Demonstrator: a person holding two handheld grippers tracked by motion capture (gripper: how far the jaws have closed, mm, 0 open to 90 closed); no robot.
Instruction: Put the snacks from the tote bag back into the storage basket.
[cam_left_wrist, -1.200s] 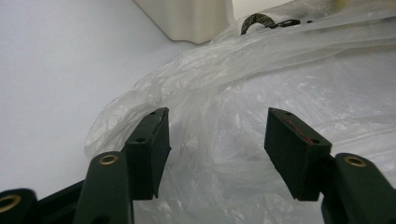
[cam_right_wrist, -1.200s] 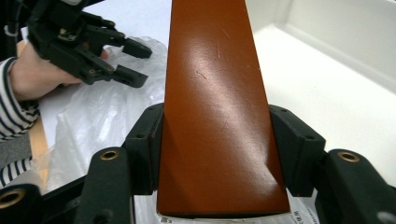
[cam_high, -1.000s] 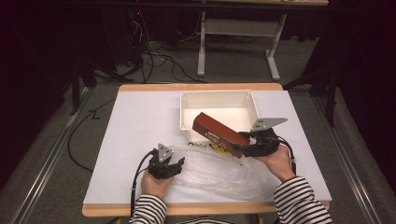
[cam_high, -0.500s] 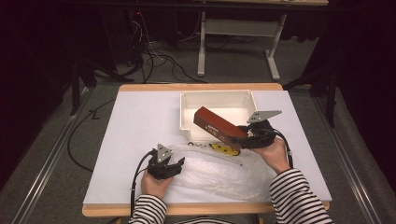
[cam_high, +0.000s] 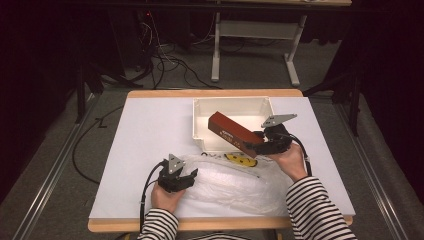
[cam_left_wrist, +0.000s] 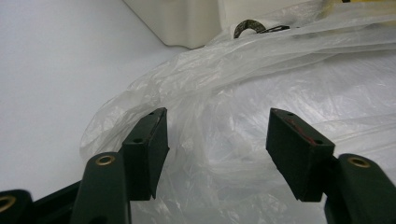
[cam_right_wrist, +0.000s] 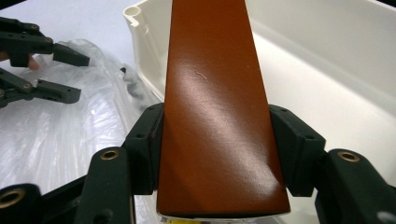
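Note:
A long brown box (cam_high: 231, 132) hangs tilted over the front wall of the white bin (cam_high: 202, 105), its far end above the bin's inside. My right gripper (cam_high: 256, 146) is shut on the box's near end; in the right gripper view both pads (cam_right_wrist: 148, 140) press the sides of the box (cam_right_wrist: 215, 93). My left gripper (cam_high: 189, 176) rests low on the crumpled clear plastic bag (cam_high: 235, 185). In the left gripper view it (cam_left_wrist: 218, 116) stands open over the bag (cam_left_wrist: 280, 65), with loose film between the jaws and neither pad pressing it.
A yellow printed patch (cam_high: 241, 160) lies under the bag's film near the bin's front wall. The white bin (cam_right_wrist: 327, 56) looks bare inside. The white table top (cam_high: 150, 130) lies left of the bin. My left gripper (cam_right_wrist: 84, 78) shows at the far left in the right gripper view.
My right gripper has carried the brown box a little left and farther toward the bin. The left gripper has stayed put on the bag.

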